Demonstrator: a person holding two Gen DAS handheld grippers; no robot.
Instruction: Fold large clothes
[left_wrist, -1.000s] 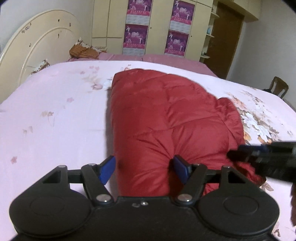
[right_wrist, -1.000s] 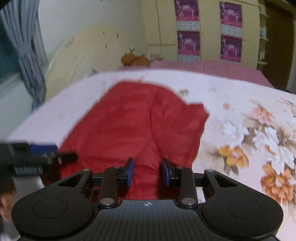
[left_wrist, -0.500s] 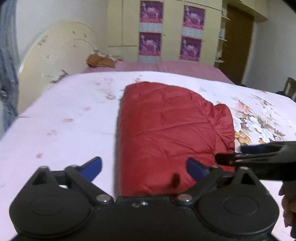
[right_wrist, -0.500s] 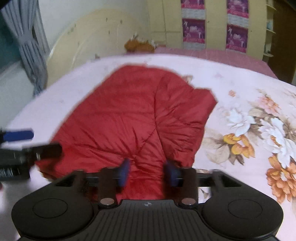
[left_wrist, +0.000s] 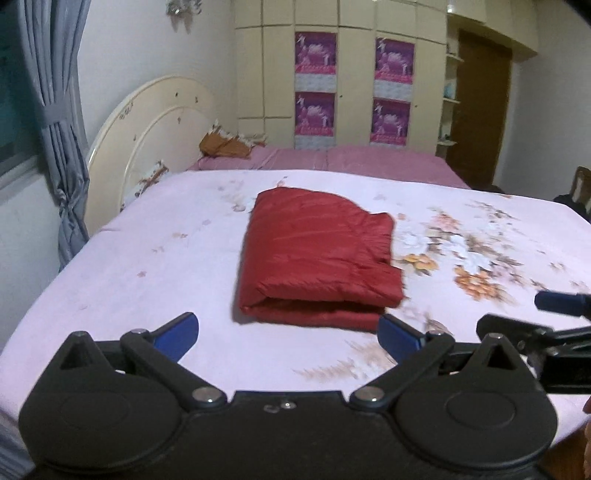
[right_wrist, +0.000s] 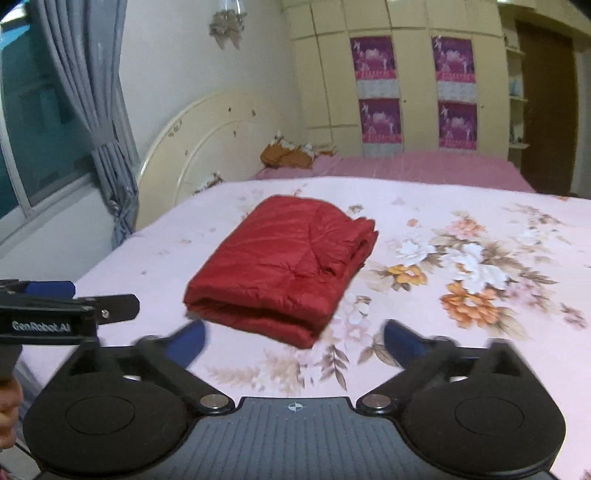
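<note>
A red padded jacket (left_wrist: 317, 258) lies folded into a thick rectangle on the pink floral bedspread (left_wrist: 147, 280), its doubled edge facing the two tools. The left gripper (left_wrist: 288, 334) hovers just short of that near edge, above the bedspread and not touching the cloth, with its blue fingers (left_wrist: 177, 332) spread wide and nothing between them. The right gripper (right_wrist: 295, 341) is beside it, likewise clear of the jacket (right_wrist: 280, 262) and spread wide, its blue pads (right_wrist: 402, 341) a little blurred. From the left tool the jacket sits straight ahead and slightly to the right; from the right tool it sits ahead and a bit to the left. Each tool shows at the edge of the other's view. Beyond the jacket stand a cream headboard (left_wrist: 147, 147) off to the left, a darker pink bed (left_wrist: 332, 160) behind, and a cream wardrobe (left_wrist: 351, 74) with purple posters (left_wrist: 316, 92). A grey curtain (right_wrist: 92, 110) hangs at the far left.
</note>
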